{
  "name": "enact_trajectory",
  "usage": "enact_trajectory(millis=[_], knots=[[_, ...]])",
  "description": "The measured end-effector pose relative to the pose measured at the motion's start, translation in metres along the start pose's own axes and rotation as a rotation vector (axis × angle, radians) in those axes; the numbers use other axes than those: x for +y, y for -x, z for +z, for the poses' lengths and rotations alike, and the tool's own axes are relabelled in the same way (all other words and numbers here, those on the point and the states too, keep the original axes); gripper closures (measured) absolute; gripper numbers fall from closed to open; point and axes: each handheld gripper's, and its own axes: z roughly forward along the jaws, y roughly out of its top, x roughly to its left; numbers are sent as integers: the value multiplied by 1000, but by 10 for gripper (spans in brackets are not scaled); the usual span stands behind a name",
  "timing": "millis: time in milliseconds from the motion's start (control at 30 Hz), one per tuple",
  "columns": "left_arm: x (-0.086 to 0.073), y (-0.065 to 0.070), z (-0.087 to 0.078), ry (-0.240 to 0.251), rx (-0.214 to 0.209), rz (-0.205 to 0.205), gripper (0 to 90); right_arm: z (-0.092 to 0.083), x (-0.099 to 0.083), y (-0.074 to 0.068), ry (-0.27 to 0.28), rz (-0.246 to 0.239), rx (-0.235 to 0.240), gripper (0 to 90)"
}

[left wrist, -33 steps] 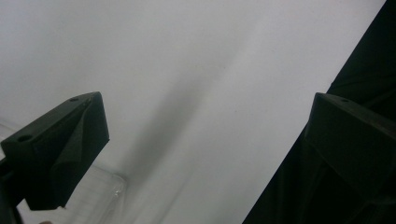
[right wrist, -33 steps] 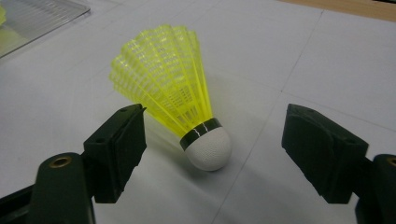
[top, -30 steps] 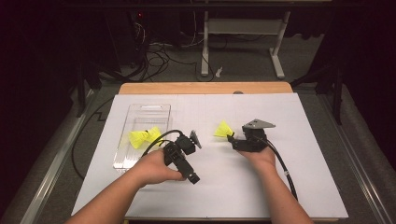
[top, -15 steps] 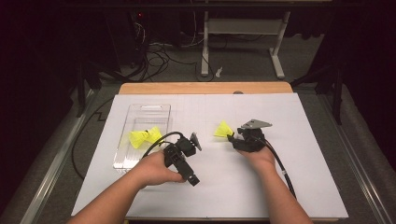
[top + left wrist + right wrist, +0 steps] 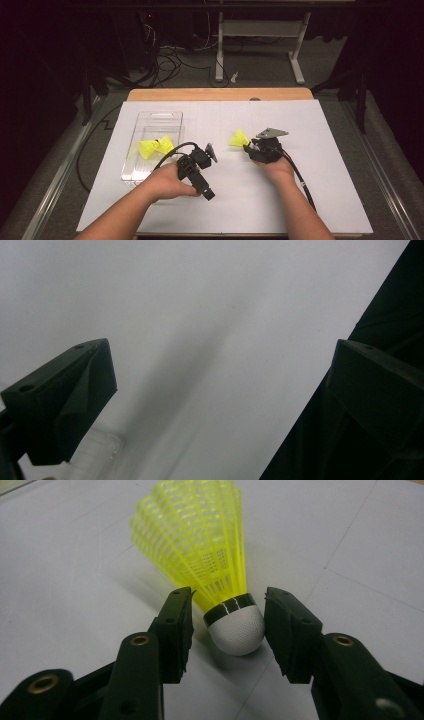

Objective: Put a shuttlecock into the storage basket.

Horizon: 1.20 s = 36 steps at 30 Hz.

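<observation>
Right claw closing around a yellow shuttlecock on the bench

The right claw (image 5: 229, 625), low and level over the white bench (image 5: 310, 200), has just been closing; its jaws flank the shuttlecock (image 5: 220, 580) at its white cork without quite touching. The left claw (image 5: 210, 152) rests wide open and empty beside a clear tray (image 5: 150, 125) holding another shuttlecock (image 5: 155, 146).

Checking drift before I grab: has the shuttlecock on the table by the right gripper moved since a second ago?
No. The shuttlecock lies where it did, equally far right of the clear tray; only the right gripper jaws have just been closing around it.
</observation>
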Motion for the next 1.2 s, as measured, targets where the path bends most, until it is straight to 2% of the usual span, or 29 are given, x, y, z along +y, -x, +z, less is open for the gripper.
enact_trajectory(millis=[333,567,1033,1200], knots=[[-1,-1,-1,3,-2,-8,8,1,0,-2,-9,-14,-10,655],[-1,-3,0,1,0,-10,8,-3,0,-3,-5,-38,-25,656],[0,-2,0,9,4,-16,9,-34,6,-5,47,-42,-24,657],[0,0,-1,10,6,-12,9,-47,5,-9,65,-64,-15,658]])
